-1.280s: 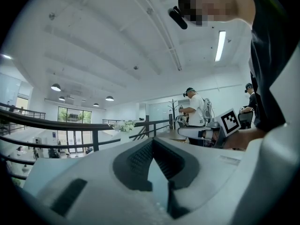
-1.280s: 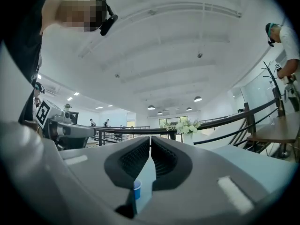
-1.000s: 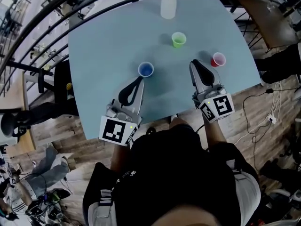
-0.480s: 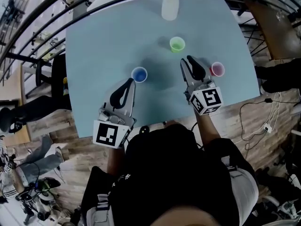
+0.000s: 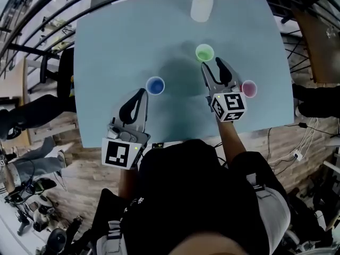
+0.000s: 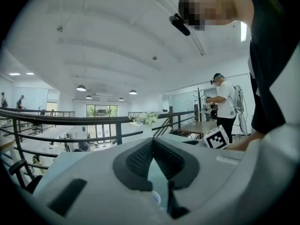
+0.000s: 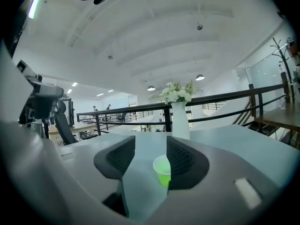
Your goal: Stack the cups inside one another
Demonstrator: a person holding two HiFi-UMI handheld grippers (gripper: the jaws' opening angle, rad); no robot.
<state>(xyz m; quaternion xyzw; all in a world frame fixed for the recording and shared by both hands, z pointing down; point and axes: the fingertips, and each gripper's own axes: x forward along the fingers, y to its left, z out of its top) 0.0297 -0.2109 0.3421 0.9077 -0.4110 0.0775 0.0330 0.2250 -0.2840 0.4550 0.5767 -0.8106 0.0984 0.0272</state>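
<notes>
Right tool (image 5: 211, 64): jaws half apart, have just been opening, nothing gripped. Green cup (image 5: 204, 52) upright on the bench (image 5: 117, 47) just ahead of its tips. Left tool (image 5: 141, 93): tips together, empty, blue cup (image 5: 155, 85) just beside its tip. Pink cup (image 5: 248, 88) is to the right of the right tool.

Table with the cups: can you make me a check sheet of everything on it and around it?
Surface: light blue table, smooth top.
Job's things: green cup, blue cup and pink cup, all upright, apart, none stacked.
Clutter: white vase with flowers at the far edge.
Grippers: left gripper shut, empty, behind the blue cup; right gripper jaws have just been opening, green cup just ahead, not gripped.
Cables: white cables on the floor, right side.
Surroundings: black railing, wooden floor.
</notes>
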